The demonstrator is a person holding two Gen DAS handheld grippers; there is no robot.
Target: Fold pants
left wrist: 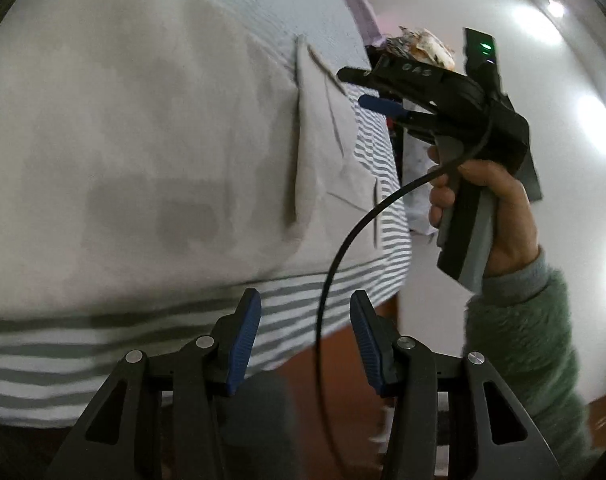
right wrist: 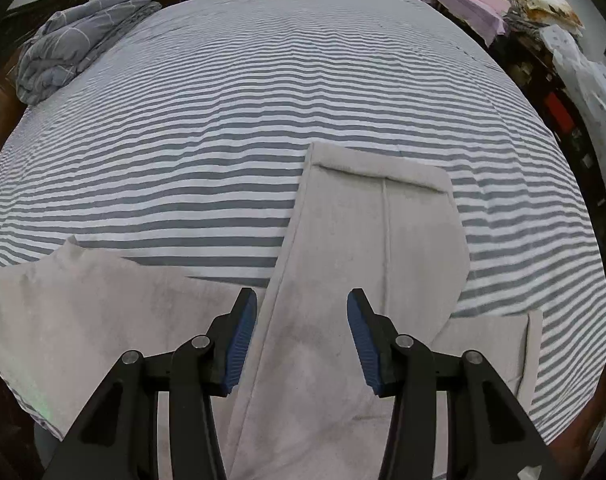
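Striped bed [right wrist: 263, 100], beige pants [right wrist: 383, 240] spread on it. Your left tongs [left wrist: 305, 332] and right tongs [right wrist: 301, 332] stand partly open, gripping nothing.

Left wrist view low, sideways along the bed [left wrist: 323, 292], perhaps blurred; right steeply above; shared pants [right wrist: 375, 240]
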